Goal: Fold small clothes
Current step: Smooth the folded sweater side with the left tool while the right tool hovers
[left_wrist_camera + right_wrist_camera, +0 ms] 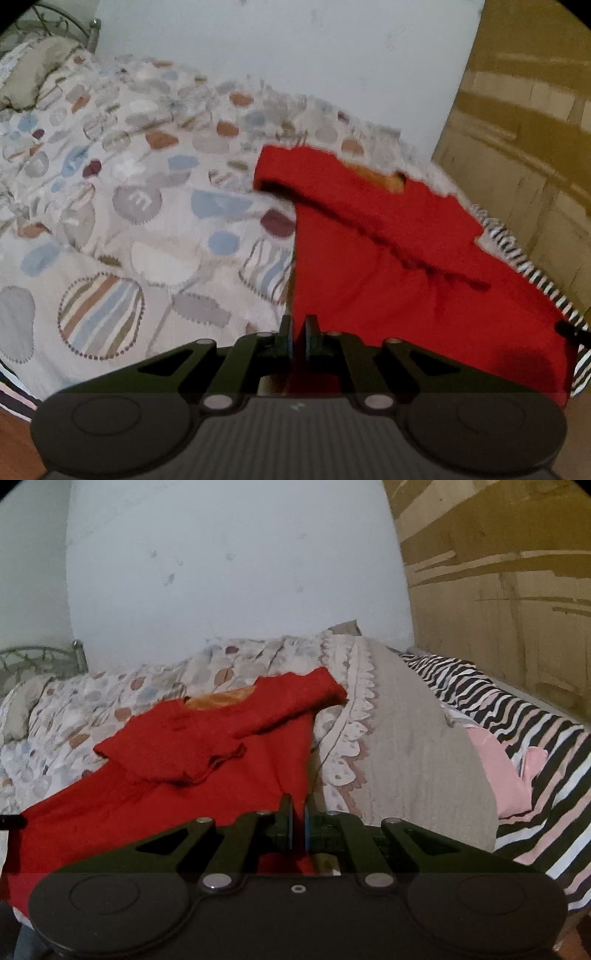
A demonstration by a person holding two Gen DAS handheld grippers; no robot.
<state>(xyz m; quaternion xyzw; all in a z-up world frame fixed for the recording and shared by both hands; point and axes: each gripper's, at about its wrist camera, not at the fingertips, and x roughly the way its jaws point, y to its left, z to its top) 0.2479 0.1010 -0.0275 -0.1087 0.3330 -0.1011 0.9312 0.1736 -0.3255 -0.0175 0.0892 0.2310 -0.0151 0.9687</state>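
You are holding both tongs low at the near hem of the red top (388, 266), which is lying spread on the bed's patterned quilt (122, 192) with its neck pointing toward the pale wall (295, 48). Your left tongs (299, 334) are sitting at the hem's left corner with their jaws together, and red cloth is showing between and below them, so they are clamped on the red top. Your right tongs (298, 818) are sitting at the hem's right edge, jaws also pressed together on that fabric. Both of the garment's 2 sleeves are lying folded in across its chest. A striped black, white and pink blanket (524, 746) is lying just beside the quilt on the right, near the brown panelled wall (498, 572).
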